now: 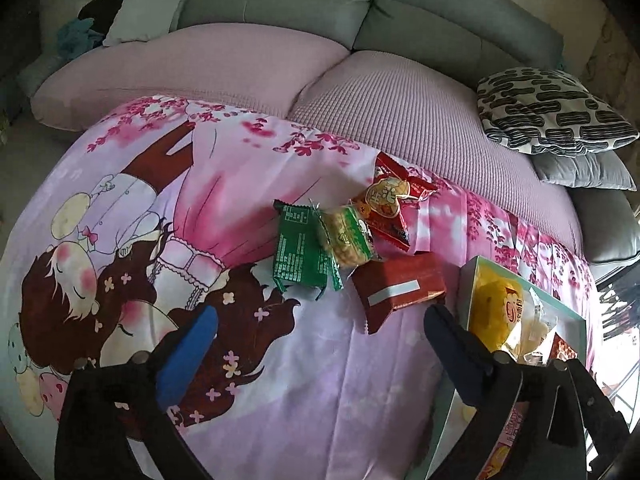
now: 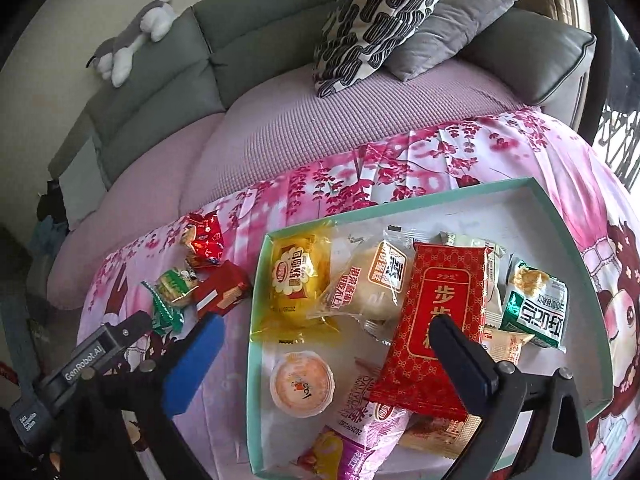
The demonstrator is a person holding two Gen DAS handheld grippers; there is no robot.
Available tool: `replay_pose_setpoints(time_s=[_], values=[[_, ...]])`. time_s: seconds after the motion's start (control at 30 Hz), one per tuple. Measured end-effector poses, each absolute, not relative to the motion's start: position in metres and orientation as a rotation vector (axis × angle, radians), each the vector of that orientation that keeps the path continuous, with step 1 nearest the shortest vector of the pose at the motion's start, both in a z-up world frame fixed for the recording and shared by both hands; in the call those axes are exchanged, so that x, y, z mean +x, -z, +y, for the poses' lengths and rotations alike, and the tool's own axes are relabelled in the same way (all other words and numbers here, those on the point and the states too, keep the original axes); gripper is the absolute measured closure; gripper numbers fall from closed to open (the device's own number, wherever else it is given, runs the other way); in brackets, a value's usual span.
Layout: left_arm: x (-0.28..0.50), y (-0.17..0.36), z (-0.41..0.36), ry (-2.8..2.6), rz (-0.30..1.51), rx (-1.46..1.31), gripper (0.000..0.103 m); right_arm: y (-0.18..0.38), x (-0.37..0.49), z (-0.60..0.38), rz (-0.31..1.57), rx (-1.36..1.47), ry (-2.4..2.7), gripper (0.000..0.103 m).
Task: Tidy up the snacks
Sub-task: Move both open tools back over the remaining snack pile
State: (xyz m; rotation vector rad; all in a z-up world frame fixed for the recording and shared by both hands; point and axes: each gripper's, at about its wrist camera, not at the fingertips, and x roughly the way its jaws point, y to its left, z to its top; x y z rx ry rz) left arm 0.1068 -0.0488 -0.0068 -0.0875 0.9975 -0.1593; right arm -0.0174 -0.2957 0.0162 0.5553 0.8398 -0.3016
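Observation:
Loose snacks lie on the pink cartoon cloth: a green packet (image 1: 298,256), a clear green-and-yellow packet (image 1: 346,236), a red packet (image 1: 390,200) and a red boxy packet (image 1: 400,292). My left gripper (image 1: 320,314) hovers open just short of them, with nothing between its fingers. To its right is the teal-rimmed tray (image 1: 472,268). My right gripper (image 2: 326,326) stands open over the tray (image 2: 400,204), which holds a yellow bread pack (image 2: 298,280), a clear bun pack (image 2: 368,288), a big red packet (image 2: 424,304), a jelly cup (image 2: 302,384) and a green-white packet (image 2: 536,304). The pads touch nothing.
The cloth covers a pink seat cushion (image 1: 400,120) of a grey-green sofa (image 1: 280,4). A black-and-white patterned pillow (image 1: 552,112) rests on a grey one at the right. A plush toy (image 2: 132,32) lies on the sofa back. A black GenRobot.AI housing (image 2: 100,352) sits low left.

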Motion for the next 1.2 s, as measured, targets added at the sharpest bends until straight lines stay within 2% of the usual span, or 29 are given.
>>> replay_pose_setpoints(time_s=[0.4,0.87,1.2], values=[[0.113,0.004,-0.034,0.113,0.981,-0.092,0.0,-0.016,-0.014,-0.29,0.844,0.54,0.276,0.0],[0.132,0.005,0.024,0.018,0.97,-0.176,0.0,-0.011,0.012,-0.242,0.847,0.426,0.147,0.0],[0.168,0.033,0.029,0.109,1.078,-0.206,0.0,-0.009,0.047,-0.217,0.853,0.342,0.057,0.001]])
